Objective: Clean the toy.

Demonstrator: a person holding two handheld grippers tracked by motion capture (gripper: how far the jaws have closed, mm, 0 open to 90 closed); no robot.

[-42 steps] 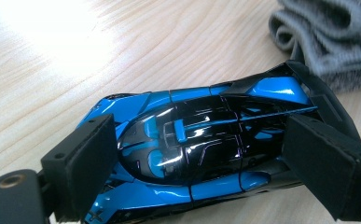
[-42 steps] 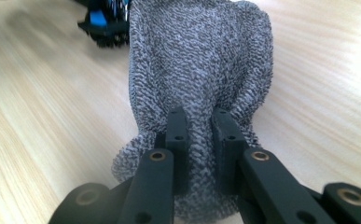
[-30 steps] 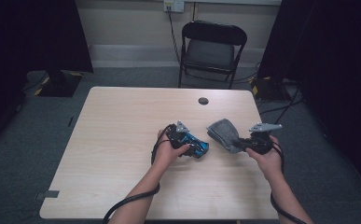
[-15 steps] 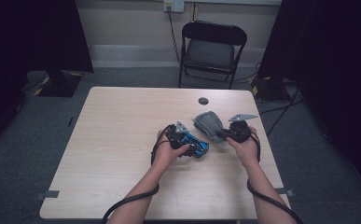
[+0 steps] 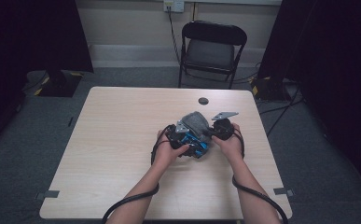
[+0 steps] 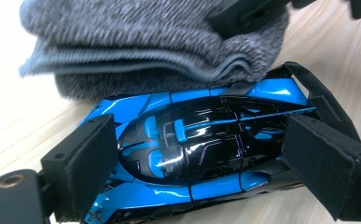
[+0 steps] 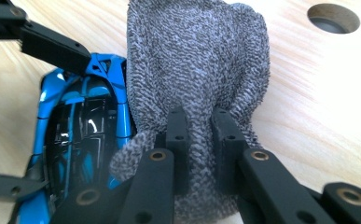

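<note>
A blue and black toy car (image 6: 192, 149) lies on the wooden table (image 5: 122, 140) with my left gripper (image 6: 201, 163) shut on it, one pad at its nose and one at its tail. In the high view the car (image 5: 198, 145) sits between the two hands, the left gripper (image 5: 187, 139) just left of it. My right gripper (image 7: 200, 128) is shut on a folded grey knitted cloth (image 7: 201, 60). The cloth (image 6: 136, 46) rests against the car's far side, and from above the cloth (image 5: 194, 121) partly covers the car. The right gripper (image 5: 208, 130) sits right of the car.
A round hole (image 5: 203, 101) is in the tabletop just beyond the cloth. A black folding chair (image 5: 213, 46) stands behind the table's far edge. Cables trail from both grippers off the near edge. Bare tabletop lies to the left.
My right gripper has moved left with the grey cloth, from well right of the car to right against it. The left gripper and the car have stayed put.
</note>
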